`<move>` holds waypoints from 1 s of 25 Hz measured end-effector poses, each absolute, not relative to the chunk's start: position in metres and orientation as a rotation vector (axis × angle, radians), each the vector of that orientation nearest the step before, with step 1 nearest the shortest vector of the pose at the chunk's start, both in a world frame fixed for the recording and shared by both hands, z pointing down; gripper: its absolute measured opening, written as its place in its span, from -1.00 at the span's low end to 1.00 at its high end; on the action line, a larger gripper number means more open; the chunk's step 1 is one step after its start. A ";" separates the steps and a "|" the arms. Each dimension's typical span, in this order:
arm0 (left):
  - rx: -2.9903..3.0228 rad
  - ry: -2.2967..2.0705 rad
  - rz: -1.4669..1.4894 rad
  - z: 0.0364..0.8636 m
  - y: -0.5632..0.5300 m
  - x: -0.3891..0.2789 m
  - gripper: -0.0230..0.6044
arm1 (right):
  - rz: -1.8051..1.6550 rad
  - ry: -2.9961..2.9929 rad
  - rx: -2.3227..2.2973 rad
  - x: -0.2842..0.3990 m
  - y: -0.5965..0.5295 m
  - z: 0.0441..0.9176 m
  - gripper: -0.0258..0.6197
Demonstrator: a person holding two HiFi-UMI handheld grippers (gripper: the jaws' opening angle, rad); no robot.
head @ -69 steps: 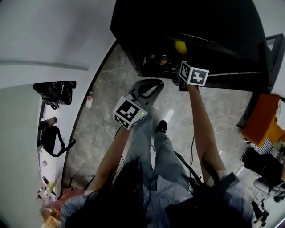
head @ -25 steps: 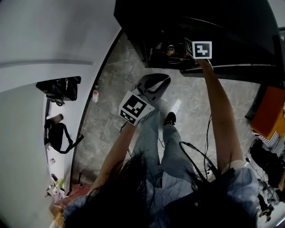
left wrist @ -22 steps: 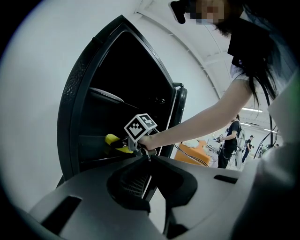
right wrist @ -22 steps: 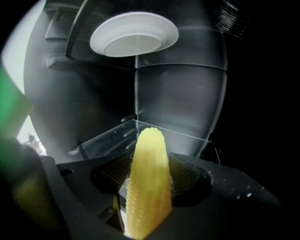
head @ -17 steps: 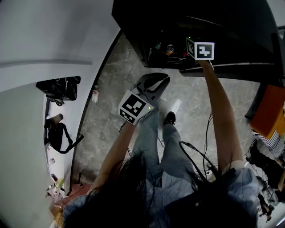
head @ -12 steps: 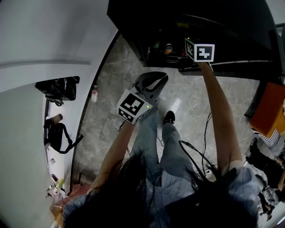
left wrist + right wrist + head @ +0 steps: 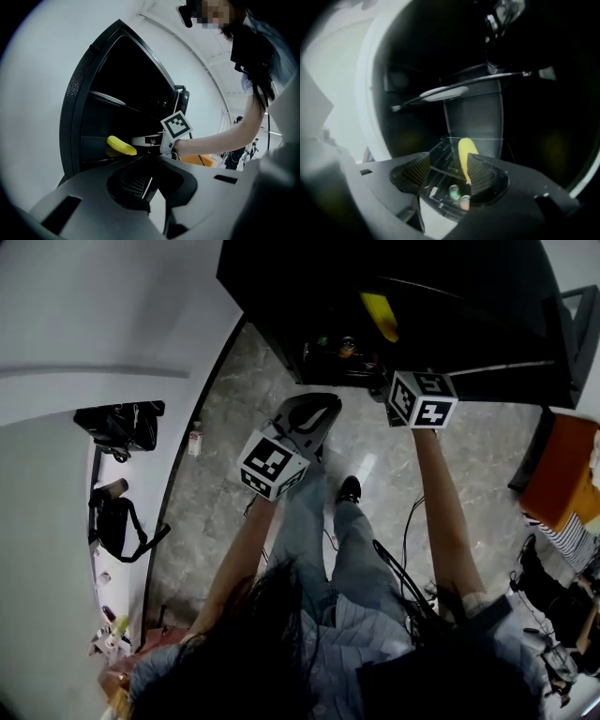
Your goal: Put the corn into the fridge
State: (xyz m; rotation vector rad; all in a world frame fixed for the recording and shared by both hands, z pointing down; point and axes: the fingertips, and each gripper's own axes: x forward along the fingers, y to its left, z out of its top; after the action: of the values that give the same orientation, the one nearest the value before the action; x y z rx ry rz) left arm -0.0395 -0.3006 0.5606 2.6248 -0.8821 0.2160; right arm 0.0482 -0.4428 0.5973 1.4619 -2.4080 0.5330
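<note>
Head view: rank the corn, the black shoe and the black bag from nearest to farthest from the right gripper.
1. Corn: nearest, just ahead of the right gripper, inside the fridge.
2. Black shoe: next, lower down on the floor, back from the fridge.
3. Black bag: farthest, well off to the view's left.

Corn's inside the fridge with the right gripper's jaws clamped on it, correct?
Not clamped. In the right gripper view the right gripper's jaws stand apart, and the corn lies inside the fridge beyond them, touching neither. The head view agrees: the corn sits in the fridge, apart from that gripper.
</note>
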 end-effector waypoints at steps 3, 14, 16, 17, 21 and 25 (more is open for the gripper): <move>2.604 -0.909 0.221 0.560 -0.294 -0.039 -0.90 | 0.537 -2.459 1.394 0.041 -0.415 0.588 -0.12; 2.558 -0.940 0.209 0.536 -0.259 -0.025 -0.90 | 0.607 -2.612 1.245 0.029 -0.336 0.536 -0.12; 2.564 -0.944 0.198 0.524 -0.252 -0.022 -0.90 | 0.606 -2.621 1.238 0.032 -0.325 0.525 -0.12; 2.566 -0.947 0.193 0.518 -0.248 -0.021 -0.90 | 0.602 -2.622 1.241 0.033 -0.320 0.519 -0.12; 2.575 -0.970 0.166 0.492 -0.235 -0.020 -0.90 | 0.613 -2.628 1.259 0.039 -0.300 0.494 -0.12; 2.586 -1.001 0.146 0.469 -0.226 -0.018 -0.90 | 0.630 -2.643 1.264 0.044 -0.280 0.471 -0.20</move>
State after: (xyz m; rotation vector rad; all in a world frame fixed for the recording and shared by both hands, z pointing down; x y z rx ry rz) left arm -0.0184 -0.2263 0.4689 2.5859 -1.0008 0.1462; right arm 0.0443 -0.2798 0.4714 1.2635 -2.6427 0.6299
